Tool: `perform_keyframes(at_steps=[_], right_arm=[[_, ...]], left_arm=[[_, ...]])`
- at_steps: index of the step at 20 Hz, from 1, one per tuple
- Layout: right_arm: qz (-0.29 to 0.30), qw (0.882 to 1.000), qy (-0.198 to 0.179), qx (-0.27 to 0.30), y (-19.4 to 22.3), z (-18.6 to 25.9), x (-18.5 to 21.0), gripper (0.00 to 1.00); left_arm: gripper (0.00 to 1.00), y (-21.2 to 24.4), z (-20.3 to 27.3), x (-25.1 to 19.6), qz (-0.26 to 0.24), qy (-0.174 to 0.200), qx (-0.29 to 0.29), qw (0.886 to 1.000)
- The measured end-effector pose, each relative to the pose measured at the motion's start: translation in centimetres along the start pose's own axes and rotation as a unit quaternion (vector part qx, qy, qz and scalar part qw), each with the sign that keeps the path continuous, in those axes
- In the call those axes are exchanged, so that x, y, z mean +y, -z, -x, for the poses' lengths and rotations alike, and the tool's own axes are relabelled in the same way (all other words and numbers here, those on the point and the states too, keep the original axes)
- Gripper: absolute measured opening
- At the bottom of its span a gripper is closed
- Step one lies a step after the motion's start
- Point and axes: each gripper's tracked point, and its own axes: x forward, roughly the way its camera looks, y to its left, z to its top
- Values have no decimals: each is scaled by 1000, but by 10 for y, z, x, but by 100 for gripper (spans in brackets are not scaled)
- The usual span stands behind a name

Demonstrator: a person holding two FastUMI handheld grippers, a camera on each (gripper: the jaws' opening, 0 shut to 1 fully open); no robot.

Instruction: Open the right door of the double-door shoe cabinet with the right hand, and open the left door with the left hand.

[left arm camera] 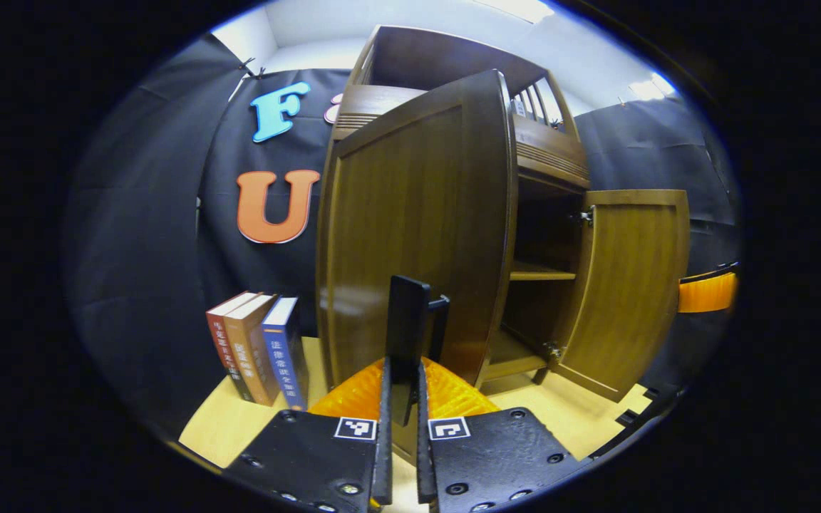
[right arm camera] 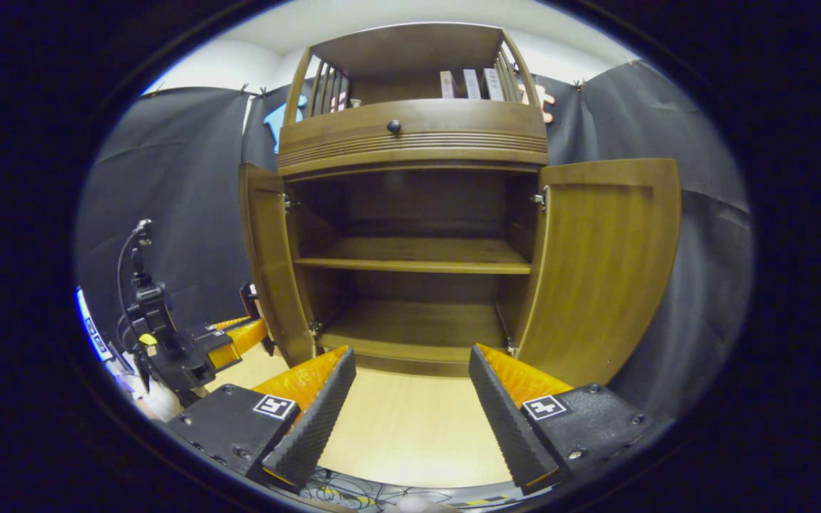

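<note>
- Black cloth walls close in the booth, and a pale wooden table [right arm camera: 410, 434] carries the shoe cabinet [right arm camera: 410, 135], which fills the centre of the right gripper view.
- Both doors stand swung outward: the right door [right arm camera: 603, 271] at the right of that frame, the left door [right arm camera: 268, 263] edge-on at centre left, so the shelf [right arm camera: 414, 256] and the bare interior are exposed.
- In the left gripper view the left door [left arm camera: 417, 228] looms in the middle of the frame, with the right door [left arm camera: 631, 285] at right.
- The left gripper [left arm camera: 402, 420] sits at bottom centre, its fingers brought close together around a dark upright handle [left arm camera: 408, 320] on the door's lower edge. It seems clamped there to pull, though pad contact is hard to confirm.
- The right gripper [right arm camera: 410, 399] hangs at the bottom of its own view with fingers spread wide apart, gripping nothing. I judge it let go because its door is done.
- Three books [left arm camera: 257, 349] stand upright at lower left, beside the cabinet, clear of the door's swing.
- The task looks nearly complete.
</note>
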Motion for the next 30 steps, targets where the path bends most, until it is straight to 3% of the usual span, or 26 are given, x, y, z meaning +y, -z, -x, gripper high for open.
perform_keyframes(at_steps=[5, 7, 8, 9, 10, 12, 15, 27, 28, 29, 30], right_arm=[[12, 1000, -24, 3, 3, -3, 19, 100], [11, 999, -33, 4, 5, -4, 24, 100], [11, 999, -37, 4, 4, -4, 25, 100], [11, 999, -39, 4, 4, -5, 27, 100], [12, 999, -42, 5, 4, -5, 28, 100], [14, 999, -47, 6, 5, -4, 28, 100], [13, 999, -49, 10, 8, -2, 27, 100], [4, 999, -33, 15, 14, 2, 3, 100], [3, 999, -31, 15, 13, 3, 0, 100], [3, 999, -30, 16, 14, 2, -2, 100], [1, 999, -30, 15, 13, 3, -4, 100]], left_arm=[[12, -11, 24, 37, -3, -32, -26, 999], [1, -8, 32, 63, 0, -65, -25, 998], [10, -8, 34, 75, -3, -75, -21, 997], [10, -8, 38, 84, -6, -82, -21, 996], [0, -10, 39, 94, -6, -86, -25, 996], [0, -9, 41, 110, 1, -88, -26, 996], [0, -10, 41, 120, 11, -66, -37, 997], [0, -10, 42, 145, -31, 15, -24, 999], [10, -10, 44, 147, -33, 11, -22, 999], [5, -12, 46, 152, -39, 2, -22, 999], [21, -12, 50, 154, -44, -2, -21, 999]])
